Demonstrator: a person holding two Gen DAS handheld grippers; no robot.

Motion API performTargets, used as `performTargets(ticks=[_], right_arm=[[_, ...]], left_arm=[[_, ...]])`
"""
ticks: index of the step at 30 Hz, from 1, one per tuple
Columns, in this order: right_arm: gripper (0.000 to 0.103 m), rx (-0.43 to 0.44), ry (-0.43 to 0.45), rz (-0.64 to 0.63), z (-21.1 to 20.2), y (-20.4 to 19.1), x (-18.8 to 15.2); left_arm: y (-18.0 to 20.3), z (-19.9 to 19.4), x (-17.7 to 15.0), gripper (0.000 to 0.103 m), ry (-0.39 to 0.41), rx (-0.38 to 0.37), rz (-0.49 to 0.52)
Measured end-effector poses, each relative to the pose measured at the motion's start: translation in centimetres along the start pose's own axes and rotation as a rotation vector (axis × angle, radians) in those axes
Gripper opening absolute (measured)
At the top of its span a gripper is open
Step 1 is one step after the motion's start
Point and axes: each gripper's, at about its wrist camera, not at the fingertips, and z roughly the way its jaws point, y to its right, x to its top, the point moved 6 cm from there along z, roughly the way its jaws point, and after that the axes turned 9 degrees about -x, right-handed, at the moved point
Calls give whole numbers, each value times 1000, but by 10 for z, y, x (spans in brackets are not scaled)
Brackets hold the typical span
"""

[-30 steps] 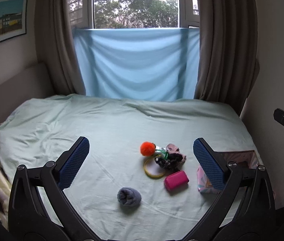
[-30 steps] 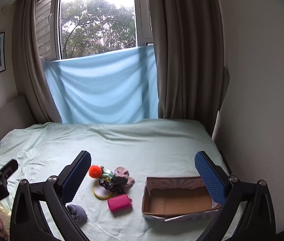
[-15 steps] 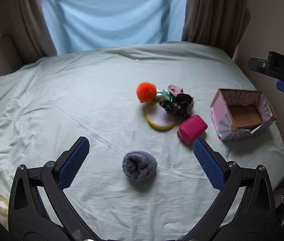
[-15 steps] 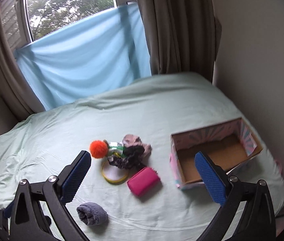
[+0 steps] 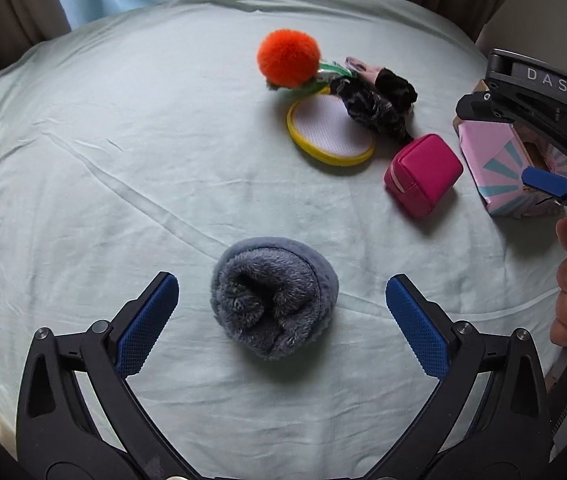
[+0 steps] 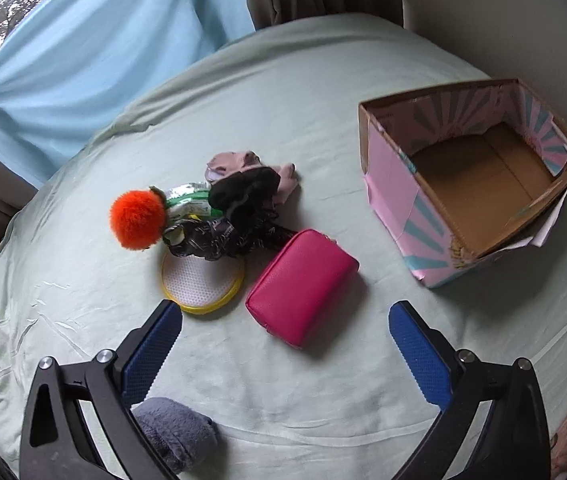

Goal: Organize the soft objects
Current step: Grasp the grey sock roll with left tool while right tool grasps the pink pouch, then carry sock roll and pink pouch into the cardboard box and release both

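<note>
A rolled grey fuzzy sock (image 5: 274, 297) lies on the pale green bed sheet (image 5: 83, 168); it also shows in the right wrist view (image 6: 175, 432). My left gripper (image 5: 282, 308) is open, its blue pads on either side of the sock, not touching. My right gripper (image 6: 285, 338) is open and empty just above a pink pouch (image 6: 302, 284); that pouch also shows in the left wrist view (image 5: 423, 174). An open pink patterned cardboard box (image 6: 471, 176) stands empty to the right.
A pile sits behind the pouch: an orange pom-pom (image 6: 137, 219), a yellow-rimmed round pad (image 6: 199, 280), black scrunchies (image 6: 243, 208), a mauve sock (image 6: 239, 164) and a green packet (image 6: 187, 200). The wall is close on the right; curtains hang at the back.
Both grippers have dropped and moved forward toward the bed. The left one has come down around the grey sock; the right one now hovers over the pink pouch. Jaws stayed open.
</note>
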Motion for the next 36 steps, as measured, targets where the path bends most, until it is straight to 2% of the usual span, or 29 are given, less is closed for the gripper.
performTargets(ticks=[8,14,16,18,22,24,27,30,36], right_arm=[[103,-47,-115,63,72,-6,2],[98,-78,-191,110,112,-1,5],[92,-78,-214,133,121,1,4],[84,-86,-234,144,128,3,3],[78,-73,-242,180,131,2,0],[71,-79,-232,179,129,1,0],[62,-76,-215,184,122,1,-2],[56,-62,-204,190,113,-1,-6],[45,-25,-159,185,85,-4,-7]], left_arm=[[2,58,-3,102,-76,-5,-29],[-10,85,-5,102,-123,11,-68],[-14,92,-6,97,-138,22,-74],[-18,98,-5,86,-155,37,-79],[-22,106,-3,78,-173,35,-90],[-21,105,-1,68,-173,31,-81],[-21,102,2,60,-169,17,-82],[-26,99,6,55,-162,0,-101],[-34,84,23,54,-118,10,-108]])
